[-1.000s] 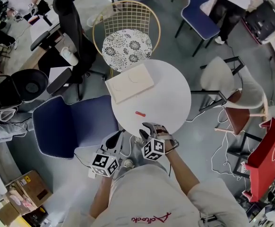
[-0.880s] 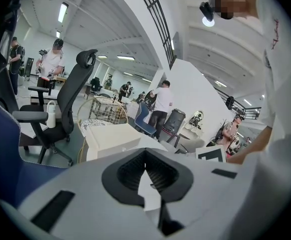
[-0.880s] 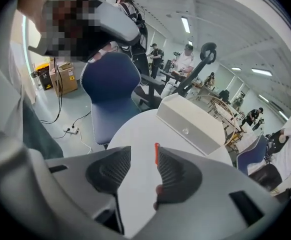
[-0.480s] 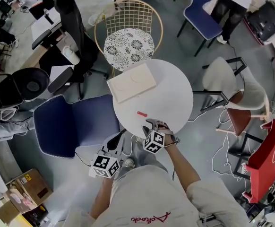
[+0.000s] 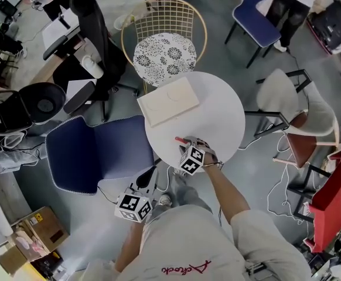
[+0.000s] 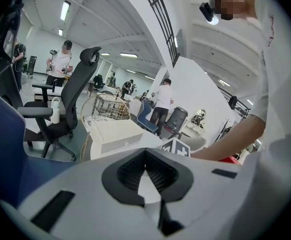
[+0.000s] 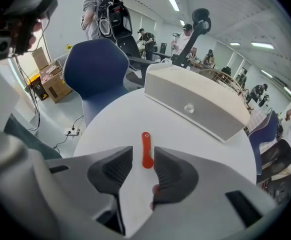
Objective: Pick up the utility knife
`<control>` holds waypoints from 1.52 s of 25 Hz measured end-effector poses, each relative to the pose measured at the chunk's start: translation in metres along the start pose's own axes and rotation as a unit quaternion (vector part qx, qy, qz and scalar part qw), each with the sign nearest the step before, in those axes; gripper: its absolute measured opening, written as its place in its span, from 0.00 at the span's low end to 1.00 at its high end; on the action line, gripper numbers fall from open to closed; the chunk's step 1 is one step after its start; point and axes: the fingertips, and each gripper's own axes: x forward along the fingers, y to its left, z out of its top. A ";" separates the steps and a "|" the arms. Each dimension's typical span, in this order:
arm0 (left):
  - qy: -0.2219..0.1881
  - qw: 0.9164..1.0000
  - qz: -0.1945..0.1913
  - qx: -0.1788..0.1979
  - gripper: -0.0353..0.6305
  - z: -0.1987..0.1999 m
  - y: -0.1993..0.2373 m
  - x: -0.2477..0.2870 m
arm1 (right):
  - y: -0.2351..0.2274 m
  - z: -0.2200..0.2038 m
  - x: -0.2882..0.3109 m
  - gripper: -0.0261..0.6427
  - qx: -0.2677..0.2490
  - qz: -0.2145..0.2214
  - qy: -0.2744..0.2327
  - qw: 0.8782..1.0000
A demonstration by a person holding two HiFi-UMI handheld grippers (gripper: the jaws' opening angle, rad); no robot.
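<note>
The red utility knife [image 5: 179, 139] lies flat on the round white table [image 5: 217, 110], near its front edge. My right gripper [image 5: 187, 147] points steeply down just over it. In the right gripper view the knife [image 7: 146, 150] reaches in between the two open fingertips, and the pads do not touch it. These jaws have just been closing a little. My left gripper [image 5: 149, 182] hangs below the table's edge, off to the left. Its jaws [image 6: 145, 156] meet at the tips with nothing between them.
A flat white box [image 5: 168, 101] sits on the far half of the table. Round the table stand a blue chair [image 5: 94, 154], a gold wire chair [image 5: 162, 37], a black office chair [image 5: 94, 28] and a white chair [image 5: 293, 107]. Cables trail on the floor.
My right gripper has moved forward and down over the table, from its front edge to right above the knife. The left gripper has barely shifted.
</note>
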 end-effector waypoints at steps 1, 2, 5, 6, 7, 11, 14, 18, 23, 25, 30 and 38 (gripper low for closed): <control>0.001 1.000 0.001 0.000 0.07 -0.001 0.000 -0.001 | -0.001 0.001 0.002 0.25 0.001 0.003 0.002 1.000; 0.002 1.000 0.001 -0.001 0.07 -0.002 0.001 -0.002 | -0.002 0.001 0.005 0.25 0.002 0.006 0.004 1.000; 0.004 1.000 0.005 -0.002 0.07 -0.003 0.003 -0.004 | -0.005 0.003 0.011 0.24 0.011 0.017 0.007 1.000; 0.005 1.000 0.006 -0.003 0.07 -0.004 0.004 -0.005 | -0.006 0.003 0.013 0.24 0.014 0.020 0.009 1.000; 0.005 1.000 0.007 -0.003 0.07 -0.004 0.004 -0.005 | -0.007 0.003 0.014 0.23 0.014 0.023 0.011 1.000; 0.006 1.000 0.008 -0.004 0.07 -0.006 0.005 -0.008 | -0.006 0.004 0.015 0.23 0.017 0.043 0.014 0.999; 0.009 1.000 0.006 -0.004 0.07 -0.007 0.003 -0.008 | -0.005 0.005 0.015 0.23 0.023 0.064 0.016 0.998; 0.010 1.000 0.002 -0.001 0.07 -0.006 0.001 -0.007 | -0.007 0.007 0.013 0.22 0.026 0.072 0.012 0.997; 0.011 1.000 0.003 0.002 0.07 -0.006 0.002 -0.006 | -0.007 0.006 0.014 0.14 0.021 0.061 0.007 0.998; 0.010 1.000 0.002 0.002 0.07 -0.006 0.001 -0.006 | -0.006 0.006 0.014 0.14 0.014 0.058 0.008 0.998; 0.011 1.000 0.003 0.001 0.07 -0.005 0.000 -0.006 | -0.006 0.006 0.015 0.14 0.015 0.053 0.009 0.998; 0.010 1.000 -0.001 0.008 0.07 -0.004 0.000 -0.007 | 0.005 0.008 0.008 0.14 0.001 0.037 0.004 0.999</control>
